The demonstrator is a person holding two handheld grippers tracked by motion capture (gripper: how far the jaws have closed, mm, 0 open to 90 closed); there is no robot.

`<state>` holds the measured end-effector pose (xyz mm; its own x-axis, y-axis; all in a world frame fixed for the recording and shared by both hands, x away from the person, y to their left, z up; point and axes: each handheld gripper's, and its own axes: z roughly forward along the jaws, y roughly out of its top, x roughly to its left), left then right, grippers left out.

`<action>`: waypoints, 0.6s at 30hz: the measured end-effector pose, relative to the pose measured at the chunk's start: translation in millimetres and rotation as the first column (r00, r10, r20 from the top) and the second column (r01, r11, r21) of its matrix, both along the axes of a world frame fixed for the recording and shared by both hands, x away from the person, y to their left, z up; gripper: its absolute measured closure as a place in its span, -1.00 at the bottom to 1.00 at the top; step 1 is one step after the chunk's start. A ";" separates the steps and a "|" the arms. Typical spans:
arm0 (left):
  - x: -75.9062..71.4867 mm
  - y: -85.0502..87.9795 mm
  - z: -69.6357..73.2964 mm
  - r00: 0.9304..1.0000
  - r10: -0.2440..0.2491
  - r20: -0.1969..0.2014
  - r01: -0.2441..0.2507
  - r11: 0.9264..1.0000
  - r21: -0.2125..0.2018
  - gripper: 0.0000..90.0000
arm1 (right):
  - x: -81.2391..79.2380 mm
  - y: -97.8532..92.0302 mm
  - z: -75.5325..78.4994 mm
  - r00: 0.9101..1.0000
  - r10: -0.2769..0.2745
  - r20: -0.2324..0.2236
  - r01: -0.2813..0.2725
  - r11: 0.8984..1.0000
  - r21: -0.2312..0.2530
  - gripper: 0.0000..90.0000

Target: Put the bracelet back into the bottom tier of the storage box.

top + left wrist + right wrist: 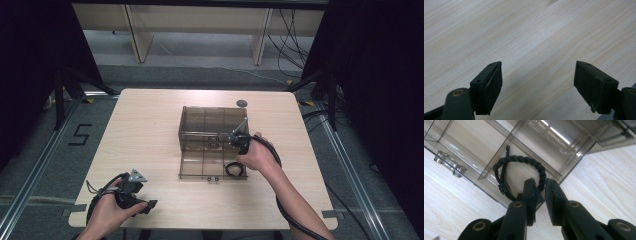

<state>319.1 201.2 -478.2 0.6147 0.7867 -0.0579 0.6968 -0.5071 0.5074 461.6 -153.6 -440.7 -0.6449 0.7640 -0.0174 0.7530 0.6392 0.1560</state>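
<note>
R gripper (539, 185) sits over the near-right compartment of a smoky clear plastic organizer box (205, 125); jaws stand a narrow gap apart, not pressing anything. No earlier pic to compare. Black twisted cord bracelet (524, 167) lies flat in that compartment, just past the jaw tips toward 11 o'clock in the right gripper view; its loop edge passes right at the tips, can't tell if it touches. Bracelet has a small black clasp at its 7 o'clock side and a short tail end sticking up at 12. In high view the bracelet (233, 169) is at the box's 5 o'clock corner, right under the R hand (257, 155), w/ the R gripper (239, 139) angled down toward the box middle.

Box lid stands open at the far side; dividers split the tray into compartments; clear latch (449, 163) on the front wall at 9 o'clock.

L gripper (537, 82) is wide open, nothing btwn jaws, over bare wood desk (524, 30). In high view the L gripper (142, 200) is near the desk's 7 o'clock corner, well apart from the box. Small dark round thing (242, 103) on desk beyond the box, 1 o'clock.
</note>
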 end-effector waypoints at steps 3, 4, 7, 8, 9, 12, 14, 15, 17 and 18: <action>0.6 0.0 -0.9 1.000 0.003 0.003 -0.003 1.000 0.004 -0.49 | -6.1 -1.4 3.2 0.998 -0.069 -0.009 0.069 0.998 0.008 0.73; 0.1 -0.1 -0.4 1.000 0.002 0.000 -0.002 1.000 0.000 -0.49 | -6.9 -3.0 4.3 0.998 -0.068 -0.010 0.069 0.998 0.008 0.72; 0.5 0.2 -0.4 1.000 -0.005 0.004 0.005 1.000 0.007 -0.49 | -9.8 -6.6 6.7 0.997 -0.072 0.000 0.072 0.997 0.010 0.70; 0.4 0.2 -0.5 1.000 -0.005 0.004 0.005 1.000 0.007 -0.49 | -11.0 -6.8 7.2 0.997 -0.083 -0.001 0.083 0.996 0.020 0.70; 0.4 0.2 -0.5 1.000 -0.004 0.003 0.004 1.000 0.007 -0.49 | -12.1 -8.1 8.4 0.997 -0.078 0.005 0.078 0.997 0.017 0.69; 0.2 0.5 -0.7 1.000 -0.001 0.002 0.001 1.000 0.006 -0.49 | -15.8 -9.3 9.8 0.995 -0.098 0.008 0.098 0.995 0.020 0.67; 0.5 1.2 -0.2 1.000 -0.005 -0.007 0.005 1.000 0.008 -0.49 | -17.9 -11.8 9.4 0.995 -0.093 0.018 0.093 0.995 0.023 0.66; 0.5 1.3 -0.3 1.000 -0.005 -0.007 0.005 1.000 0.008 -0.49 | -19.1 -13.1 9.8 0.996 -0.092 0.018 0.092 0.995 0.023 0.66; 0.3 1.2 -0.4 1.000 -0.001 -0.008 0.001 1.000 0.008 -0.49 | -22.3 -15.7 10.0 0.995 -0.097 0.016 0.097 0.995 0.023 0.65; 0.3 1.2 -0.5 1.000 0.000 -0.007 0.000 1.000 0.007 -0.49 | -23.4 -17.7 9.8 0.996 -0.093 0.014 0.092 0.995 0.025 0.65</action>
